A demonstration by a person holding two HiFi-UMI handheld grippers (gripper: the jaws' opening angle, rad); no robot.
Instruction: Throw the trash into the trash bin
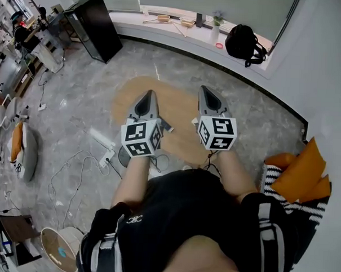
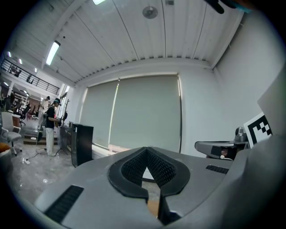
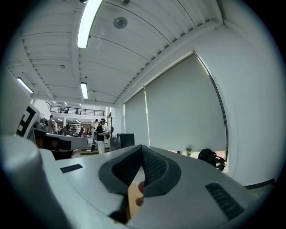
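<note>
In the head view I hold both grippers side by side, pointing level over a round wooden table (image 1: 179, 119). The left gripper (image 1: 148, 94) has its jaws brought together to a point, with nothing between them. The right gripper (image 1: 206, 89) is shut in the same way and holds nothing. In the left gripper view the ribbed pads (image 2: 134, 167) meet at their tips on the left gripper (image 2: 146, 149). In the right gripper view the right gripper (image 3: 142, 147) also looks shut. No trash and no trash bin show in any view.
A black cabinet (image 1: 96, 25) stands at the far left. A black backpack (image 1: 244, 43) sits on the window ledge (image 1: 164, 26). Orange cushions (image 1: 301, 169) lie at the right. A power strip and cables (image 1: 104, 144) trail on the floor at the left, with a white fan (image 1: 58, 249) nearer me.
</note>
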